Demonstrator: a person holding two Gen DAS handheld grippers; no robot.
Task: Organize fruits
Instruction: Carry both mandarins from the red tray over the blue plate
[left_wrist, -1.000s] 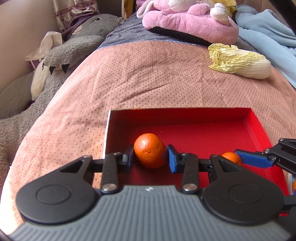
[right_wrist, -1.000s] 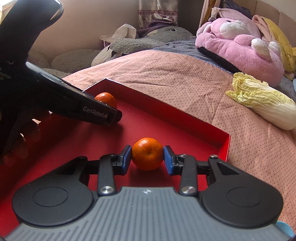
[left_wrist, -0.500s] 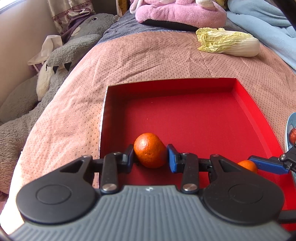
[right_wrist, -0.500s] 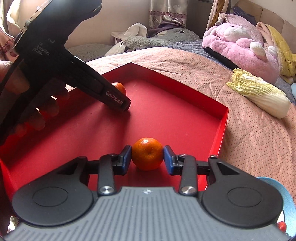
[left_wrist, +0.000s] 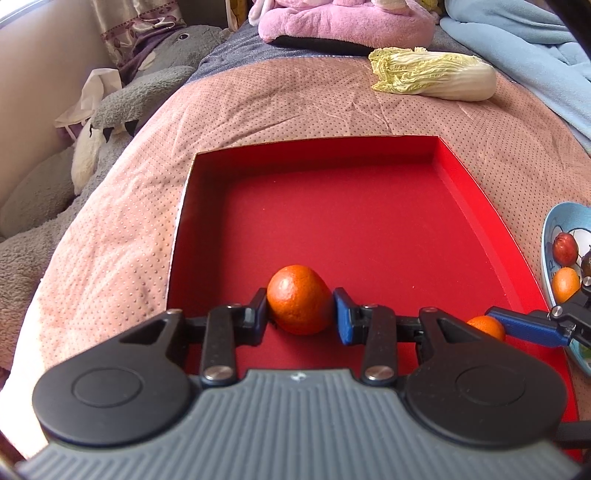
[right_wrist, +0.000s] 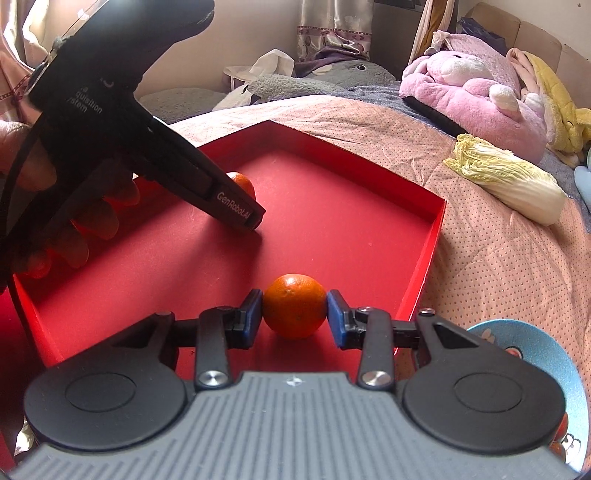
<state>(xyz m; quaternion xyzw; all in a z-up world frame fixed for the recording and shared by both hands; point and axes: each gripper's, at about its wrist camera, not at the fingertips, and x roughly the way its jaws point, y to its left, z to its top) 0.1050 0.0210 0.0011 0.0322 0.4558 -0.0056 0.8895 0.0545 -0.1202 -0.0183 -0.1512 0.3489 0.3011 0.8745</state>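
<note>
A red tray (left_wrist: 332, 155) lies on the pink bedspread. My left gripper (left_wrist: 300, 312) is shut on an orange (left_wrist: 298, 308) over the tray's near left part. My right gripper (right_wrist: 294, 313) is shut on a second orange (right_wrist: 294, 304) near the tray's right wall (right_wrist: 428, 251). In the left wrist view the right gripper's blue finger (left_wrist: 524, 326) and its orange (left_wrist: 487, 326) show at the right. In the right wrist view the left gripper's body (right_wrist: 147, 147) hides most of its orange (right_wrist: 243, 182).
A blue bowl (left_wrist: 550, 243) with several small fruits stands right of the tray, also showing in the right wrist view (right_wrist: 535, 354). A napa cabbage (left_wrist: 432, 75) lies beyond the tray. Pink (right_wrist: 476, 99) and grey plush toys (left_wrist: 122, 107) line the bed's far side.
Both grippers have pulled back and risen with their oranges still held, so more of the tray floor shows. The blue bowl has come into view at the right.
</note>
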